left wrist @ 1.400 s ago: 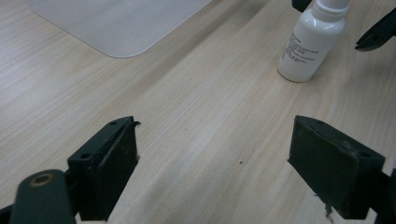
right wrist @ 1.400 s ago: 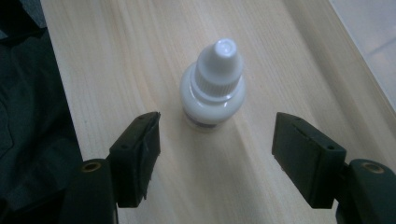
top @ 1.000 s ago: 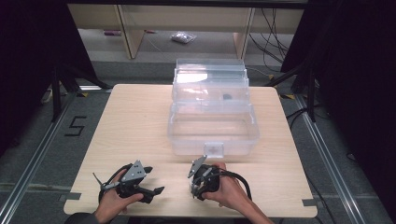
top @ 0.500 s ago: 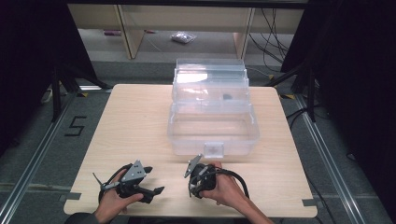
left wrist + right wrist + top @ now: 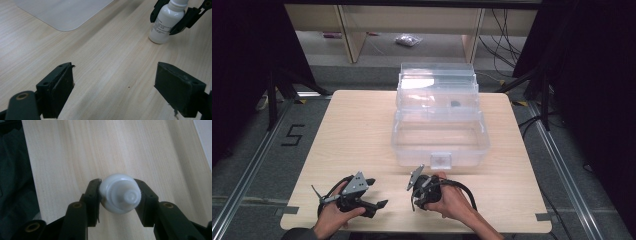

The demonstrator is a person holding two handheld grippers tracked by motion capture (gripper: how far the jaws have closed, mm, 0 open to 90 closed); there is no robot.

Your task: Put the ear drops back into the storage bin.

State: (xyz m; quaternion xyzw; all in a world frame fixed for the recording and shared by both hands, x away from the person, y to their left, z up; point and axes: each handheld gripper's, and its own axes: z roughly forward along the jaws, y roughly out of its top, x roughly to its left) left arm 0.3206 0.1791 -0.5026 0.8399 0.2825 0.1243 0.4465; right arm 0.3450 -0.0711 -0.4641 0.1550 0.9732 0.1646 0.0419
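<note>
I'm seeing the white bottle (image 5: pixel 119 196) standing upright on the desk (image 5: pixel 362 130), near its front edge. My right hand-held gripper (image 5: pixel 119 195), jaws just closing, is squeezing it; my left hand-held gripper (image 5: pixel 113 87) is gaping empty nearby.

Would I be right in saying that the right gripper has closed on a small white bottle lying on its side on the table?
Not quite: the white bottle stands upright on the table, not on its side, as the left gripper view shows. The rest holds: the right gripper has just been closing, and its jaws now press on the bottle from both sides.
</note>
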